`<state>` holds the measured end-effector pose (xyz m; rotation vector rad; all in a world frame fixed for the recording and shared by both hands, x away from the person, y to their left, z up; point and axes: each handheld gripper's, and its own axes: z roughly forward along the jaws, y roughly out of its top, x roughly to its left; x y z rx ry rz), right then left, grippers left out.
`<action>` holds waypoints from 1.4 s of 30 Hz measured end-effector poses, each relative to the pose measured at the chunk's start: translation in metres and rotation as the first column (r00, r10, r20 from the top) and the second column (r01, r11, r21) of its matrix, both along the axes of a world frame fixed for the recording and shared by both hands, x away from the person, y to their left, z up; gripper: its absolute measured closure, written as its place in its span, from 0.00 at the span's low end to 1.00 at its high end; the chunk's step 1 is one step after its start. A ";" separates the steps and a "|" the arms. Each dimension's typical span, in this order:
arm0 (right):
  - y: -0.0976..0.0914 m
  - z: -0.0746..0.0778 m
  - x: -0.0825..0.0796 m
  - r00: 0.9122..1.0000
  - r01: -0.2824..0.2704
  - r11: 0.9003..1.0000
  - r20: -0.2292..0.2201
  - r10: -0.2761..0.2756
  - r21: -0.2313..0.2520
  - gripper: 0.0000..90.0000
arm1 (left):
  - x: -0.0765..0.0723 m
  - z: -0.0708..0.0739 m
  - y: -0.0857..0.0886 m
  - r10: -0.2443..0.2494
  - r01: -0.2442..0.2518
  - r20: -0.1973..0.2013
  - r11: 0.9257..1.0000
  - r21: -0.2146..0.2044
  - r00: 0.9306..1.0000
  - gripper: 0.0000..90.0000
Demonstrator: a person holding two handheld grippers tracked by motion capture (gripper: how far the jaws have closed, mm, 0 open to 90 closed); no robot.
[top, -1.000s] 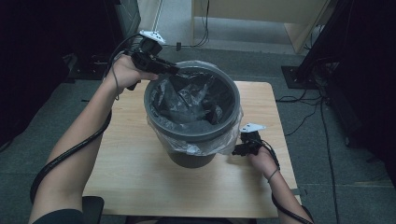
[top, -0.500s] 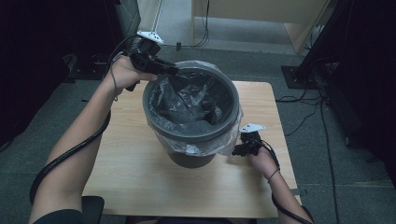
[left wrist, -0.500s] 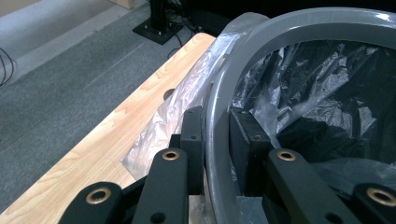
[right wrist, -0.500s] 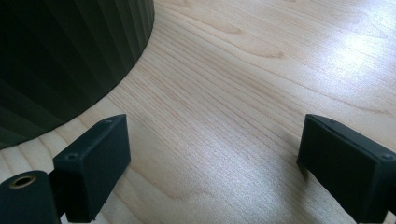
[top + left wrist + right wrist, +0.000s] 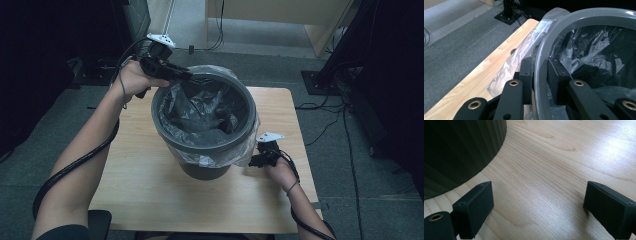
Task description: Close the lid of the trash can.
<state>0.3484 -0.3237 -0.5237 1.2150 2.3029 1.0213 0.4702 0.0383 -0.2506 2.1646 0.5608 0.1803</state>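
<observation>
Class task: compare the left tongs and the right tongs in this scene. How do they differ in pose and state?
The left tongs straddle the grey bin's rim, one jaw outside, one inside against the liner; the right tongs stand wide open with nothing between them. The left sit high at the rim; the right sit low over the table. Both have black jaws.

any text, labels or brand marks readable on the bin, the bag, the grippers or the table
None: no word, number, label or brand mark can be read in any view.
The grey bin, its plastic bag liner, the wooden table, the left gripper and the right gripper all show plain, unmarked surfaces.
</observation>
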 end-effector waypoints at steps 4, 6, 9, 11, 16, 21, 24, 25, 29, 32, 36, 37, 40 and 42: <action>0.000 0.000 0.000 1.000 -0.001 1.000 0.000 0.001 0.000 0.09 | 0.002 0.000 -0.005 0.001 -0.001 0.002 1.000 -0.003 1.000 0.83; 0.000 0.000 0.000 1.000 -0.001 1.000 -0.001 0.001 0.000 0.09 | 0.002 0.000 -0.007 -0.001 0.001 0.003 1.000 -0.003 1.000 0.83; 0.000 0.000 0.000 1.000 -0.002 1.000 -0.001 0.002 0.000 0.09 | 0.003 0.000 -0.009 0.013 -0.013 0.011 1.000 -0.002 1.000 0.83; 0.000 0.000 0.000 1.000 -0.002 1.000 0.000 0.002 0.000 0.09 | 0.005 0.000 -0.011 0.017 -0.017 0.007 1.000 -0.002 1.000 0.83; 0.000 0.000 0.000 1.000 -0.003 1.000 0.000 0.003 -0.001 0.09 | 0.006 -0.001 -0.013 0.023 -0.023 0.018 1.000 0.001 1.000 0.82; 0.000 0.000 0.000 1.000 -0.004 1.000 -0.001 0.004 0.000 0.09 | 0.008 -0.002 -0.012 0.025 -0.025 0.011 1.000 -0.006 1.000 0.82; 0.000 0.000 0.000 1.000 -0.005 1.000 -0.001 0.005 0.000 0.09 | 0.009 -0.003 -0.011 0.025 -0.024 0.008 1.000 -0.015 1.000 0.82; 0.000 0.000 0.000 1.000 -0.005 1.000 -0.001 0.005 0.000 0.09 | 0.009 -0.004 -0.011 0.024 -0.024 0.006 1.000 -0.018 1.000 0.81; 0.000 0.000 -0.001 1.000 -0.005 1.000 -0.001 0.005 0.000 0.09 | 0.008 -0.005 -0.010 0.025 -0.025 0.006 1.000 -0.013 1.000 0.79; 0.000 0.000 -0.001 1.000 -0.006 1.000 -0.001 0.006 0.001 0.09 | 0.008 -0.006 -0.006 0.028 -0.028 0.003 0.999 -0.024 1.000 0.71; 0.000 0.000 -0.001 1.000 -0.006 1.000 -0.001 0.006 0.000 0.09 | 0.008 -0.004 -0.001 0.031 -0.031 -0.008 0.998 -0.045 0.999 0.64; 0.000 0.000 -0.001 1.000 -0.006 1.000 -0.002 0.006 0.000 0.09 | 0.008 -0.003 0.000 0.033 -0.033 -0.008 0.998 -0.049 0.999 0.63; 0.000 0.000 -0.001 1.000 -0.006 1.000 -0.001 0.006 0.001 0.09 | 0.005 0.001 0.004 0.036 -0.036 -0.001 0.997 -0.063 0.999 0.59; 0.000 0.000 -0.001 1.000 -0.006 1.000 -0.002 0.006 0.000 0.09 | 0.003 0.003 0.006 0.044 -0.043 0.010 0.997 -0.064 0.999 0.54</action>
